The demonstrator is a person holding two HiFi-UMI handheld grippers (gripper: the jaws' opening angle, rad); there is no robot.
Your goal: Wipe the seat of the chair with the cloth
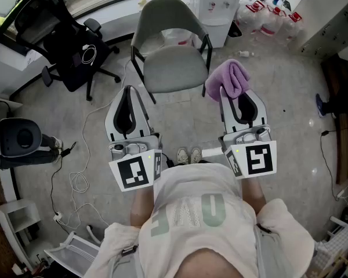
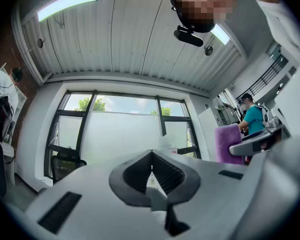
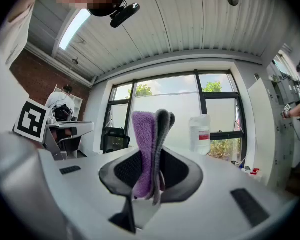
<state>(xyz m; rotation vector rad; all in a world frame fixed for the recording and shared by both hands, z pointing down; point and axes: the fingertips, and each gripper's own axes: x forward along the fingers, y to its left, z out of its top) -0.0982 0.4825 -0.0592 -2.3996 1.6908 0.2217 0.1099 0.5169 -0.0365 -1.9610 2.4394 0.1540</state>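
The purple cloth hid the right gripper's tips from the head view; that gripper pinched it near the chair, the left gripper pressed together, empty

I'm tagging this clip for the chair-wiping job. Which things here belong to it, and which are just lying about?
Job: grey chair; purple cloth, clamped in the right gripper.

Lying about: black office chair; water dispenser; water bottles; floor cables.
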